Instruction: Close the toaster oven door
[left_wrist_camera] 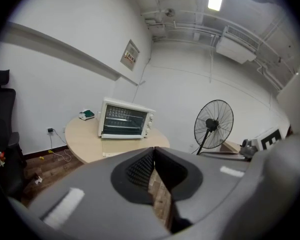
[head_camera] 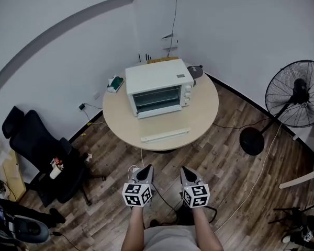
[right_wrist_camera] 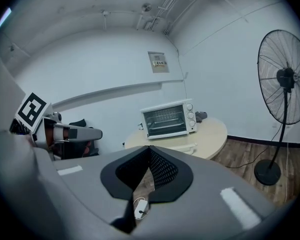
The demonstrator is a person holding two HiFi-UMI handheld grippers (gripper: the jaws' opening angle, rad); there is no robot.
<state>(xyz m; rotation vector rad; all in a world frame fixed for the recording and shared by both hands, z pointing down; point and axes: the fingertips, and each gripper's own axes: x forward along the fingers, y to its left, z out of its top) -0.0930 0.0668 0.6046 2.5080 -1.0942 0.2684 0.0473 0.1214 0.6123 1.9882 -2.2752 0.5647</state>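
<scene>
A white toaster oven (head_camera: 158, 88) stands at the back of a round beige table (head_camera: 199, 120). Its glass door sits upright against the front, knobs on the right. The left gripper view shows the oven (left_wrist_camera: 125, 119) well ahead, and so does the right gripper view (right_wrist_camera: 168, 119). My left gripper (head_camera: 148, 168) and right gripper (head_camera: 184, 169) hang side by side over the wooden floor, short of the table's near edge. Both point toward the table. Each pair of jaws is shut with nothing between them, as seen at the left gripper (left_wrist_camera: 153, 150) and the right gripper (right_wrist_camera: 149, 148).
A long white strip (head_camera: 165, 135) lies near the table's front edge, and a green-and-white item (head_camera: 115, 83) sits left of the oven. A standing fan (head_camera: 295, 94) is on the right, a black office chair (head_camera: 42, 156) on the left. Cables and a white adapter (head_camera: 133, 170) lie on the floor.
</scene>
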